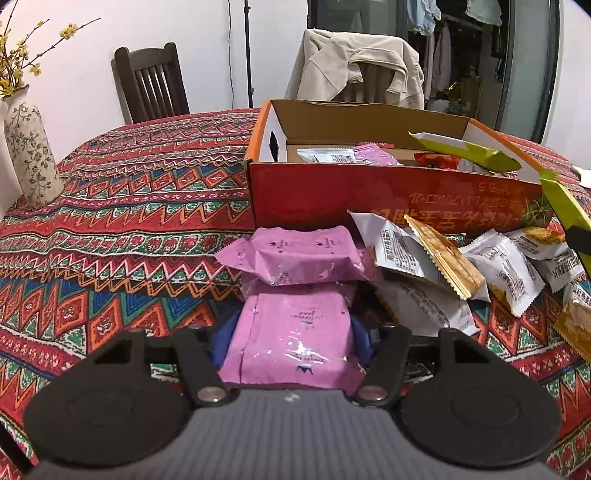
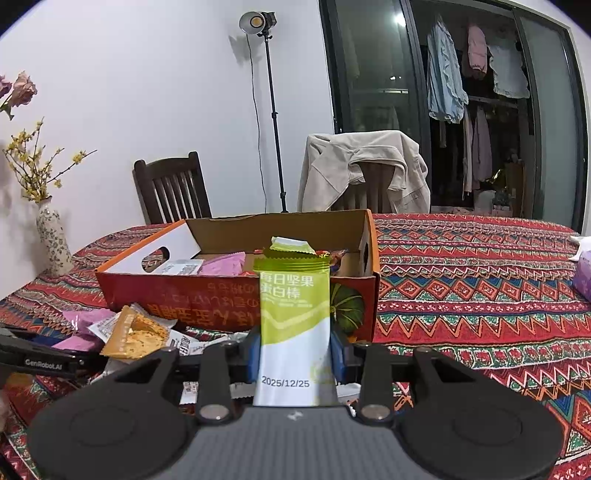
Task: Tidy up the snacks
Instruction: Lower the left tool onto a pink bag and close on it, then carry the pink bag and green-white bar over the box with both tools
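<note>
Patterned tablecloth; left gripper clamps pink packet, right gripper green bar.

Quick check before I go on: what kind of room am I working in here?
Most likely a home dining room: a table under a patterned tablecloth, wooden dining chairs, a flower vase, and laundry hanging behind a glass door. The studio light suggests a staged recording.

Patterned tablecloth: vase, open box, loose snack packets.

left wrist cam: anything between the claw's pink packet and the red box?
Yes. In the left wrist view a second pink packet lies crosswise between the held pink packet and the red box.
</note>
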Action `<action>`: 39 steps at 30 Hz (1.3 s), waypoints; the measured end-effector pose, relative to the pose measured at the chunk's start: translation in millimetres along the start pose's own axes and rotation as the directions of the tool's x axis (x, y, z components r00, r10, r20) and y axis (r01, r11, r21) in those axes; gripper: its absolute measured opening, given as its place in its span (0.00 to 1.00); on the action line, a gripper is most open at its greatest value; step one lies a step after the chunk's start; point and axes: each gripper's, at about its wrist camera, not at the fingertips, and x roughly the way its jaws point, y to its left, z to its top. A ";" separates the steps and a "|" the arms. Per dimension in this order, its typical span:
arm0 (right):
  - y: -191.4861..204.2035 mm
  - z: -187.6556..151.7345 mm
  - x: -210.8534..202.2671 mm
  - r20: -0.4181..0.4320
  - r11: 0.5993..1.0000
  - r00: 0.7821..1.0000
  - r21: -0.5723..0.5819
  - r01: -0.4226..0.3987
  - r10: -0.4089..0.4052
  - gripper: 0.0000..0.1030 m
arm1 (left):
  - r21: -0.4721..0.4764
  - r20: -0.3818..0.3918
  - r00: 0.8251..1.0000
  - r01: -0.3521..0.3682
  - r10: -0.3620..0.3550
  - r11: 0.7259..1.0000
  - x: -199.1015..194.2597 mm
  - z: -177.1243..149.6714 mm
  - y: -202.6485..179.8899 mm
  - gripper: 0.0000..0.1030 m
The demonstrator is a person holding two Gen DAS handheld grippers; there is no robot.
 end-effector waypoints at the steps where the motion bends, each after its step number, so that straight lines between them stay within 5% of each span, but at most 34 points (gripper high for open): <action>1: -0.6 -0.1 0.4 0.000 1.000 1.000 0.003 0.001 -0.001 0.35 | -0.002 -0.001 1.000 -0.003 0.003 1.000 -1.2 -0.5 -0.1 0.61; 8: -0.9 -1.5 -1.3 0.014 1.000 1.000 0.003 0.003 -0.003 0.35 | -0.019 0.026 1.000 -0.002 0.002 1.000 -22.8 -5.7 5.1 0.61; 22: 9.6 10.4 -21.9 0.037 1.000 0.999 -0.006 0.003 -0.002 0.35 | -0.017 0.212 0.977 0.033 -0.029 0.999 -91.1 13.1 -0.4 0.61; 39: 30.1 90.0 -6.0 0.129 0.999 0.991 -0.026 0.023 -0.020 0.35 | -0.053 0.332 0.943 0.037 -0.017 0.998 -72.0 99.9 -24.4 0.61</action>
